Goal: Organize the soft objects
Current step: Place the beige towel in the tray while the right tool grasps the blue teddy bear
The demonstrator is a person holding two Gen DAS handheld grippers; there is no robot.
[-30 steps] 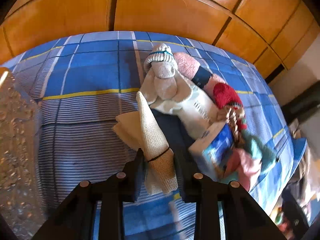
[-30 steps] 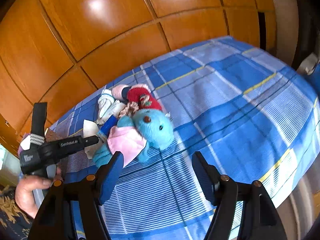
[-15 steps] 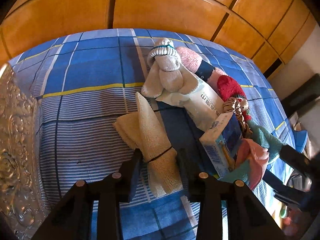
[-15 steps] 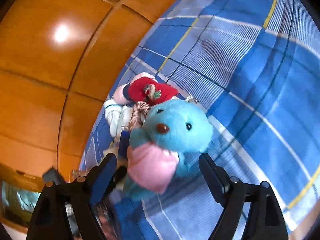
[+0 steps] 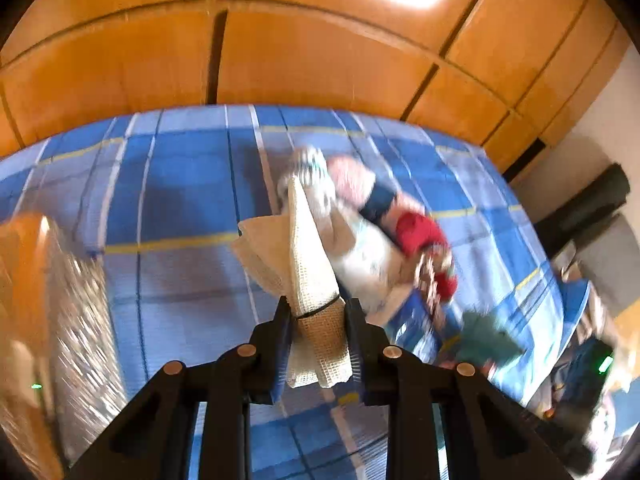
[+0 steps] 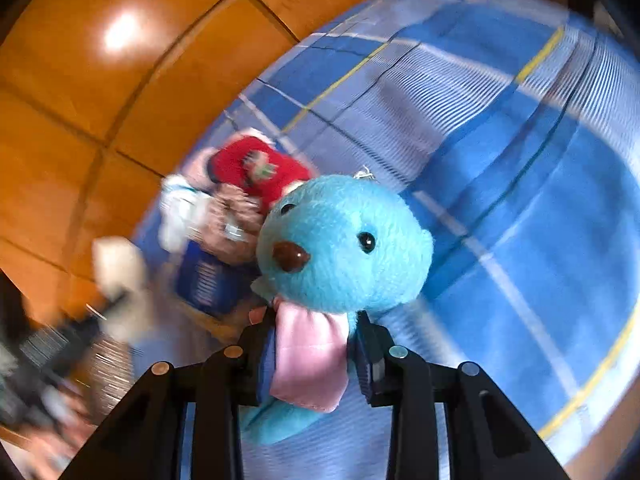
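Both grippers are loaded. The left gripper (image 5: 318, 336) has its jaws closed on a rolled beige mesh cloth (image 5: 304, 256), seized just below the dark elastic band (image 5: 318, 307) that cinches the roll; gripping at the band is judged sensible, since that is the firmest part of an otherwise limp item, and the free end fans out ahead of the jaws. The cloth appears raised off the blue plaid bedspread (image 5: 180, 184), though motion blur prevents confirming clearance. The right gripper (image 6: 314, 354) is closed on a turquoise plush bear (image 6: 344, 244), its fingers pinching the body at the pink satin scarf (image 6: 310, 354) beneath the head. The head stands clear above the jaws and the lower body hangs below them, consistent with a lifted toy. The narrow neck area is judged the better hold, the head being too wide and compressible. The remaining soft objects lie in a heap toward the far edge of the bed, near the orange wooden panelling (image 5: 320, 60): a rolled white sock (image 5: 310, 168), a pink item with a navy band (image 5: 360, 188), a red knitted item (image 6: 260, 168), a brown braided piece (image 6: 236, 224), and a blue carton (image 6: 208, 280) among them. A silver embossed surface (image 5: 76, 320) occupies the left margin of the left view; its function cannot be determined. Both views are blurred, so finer detail is unreliable.
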